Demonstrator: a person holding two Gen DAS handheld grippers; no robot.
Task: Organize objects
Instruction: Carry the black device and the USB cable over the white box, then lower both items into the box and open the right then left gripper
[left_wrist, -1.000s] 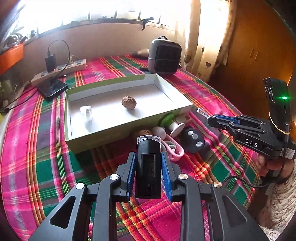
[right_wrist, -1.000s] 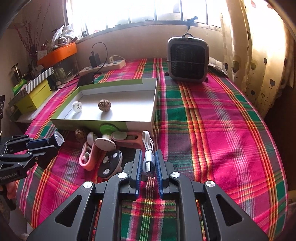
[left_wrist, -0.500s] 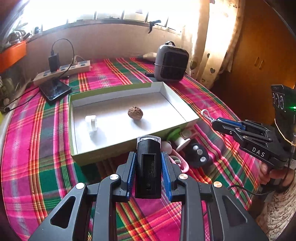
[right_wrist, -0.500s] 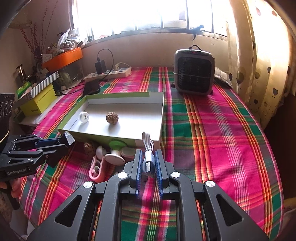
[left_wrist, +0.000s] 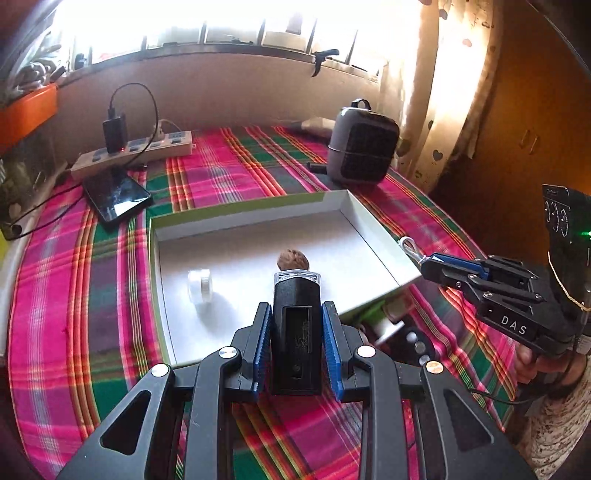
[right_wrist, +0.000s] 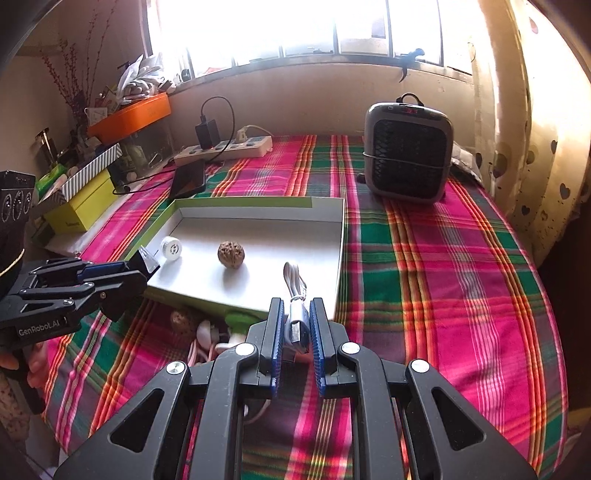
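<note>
1. Plaid cloth (left_wrist: 92, 295) in pink, green and orange covers the table in the left wrist view. On it lies one shallow white box (left_wrist: 258, 218) with green outer walls, holding two things: one walnut (left_wrist: 292, 259) and one small white spool (left_wrist: 200, 285), well apart.
2. Same view: the left gripper (left_wrist: 296, 321) points down at a slant over the box's near wall, its blue pads clamped on one black lighter (left_wrist: 296, 328) with a clear top.
3. Same view: the right gripper (left_wrist: 430, 263) reaches in from the right, a white cable loop (left_wrist: 408, 246) sticking out of its tip; a hand (left_wrist: 532, 363) grips its handle. One heater (left_wrist: 362, 147), one power strip (left_wrist: 136, 153) and one phone (left_wrist: 116, 199) stand beyond the box.
4. In the right wrist view, the right gripper (right_wrist: 296, 325) points down at a slant over the box's (right_wrist: 341, 251) near edge, jaws closed on one white cable (right_wrist: 295, 295).
5. Same view: one walnut (right_wrist: 231, 254) and one spool (right_wrist: 171, 248) lie in the box. A second walnut (right_wrist: 181, 320) lies outside it among a small pile I cannot sort.
6. Same view: the left gripper (right_wrist: 146, 264) comes in from the left, just beside the spool.
</note>
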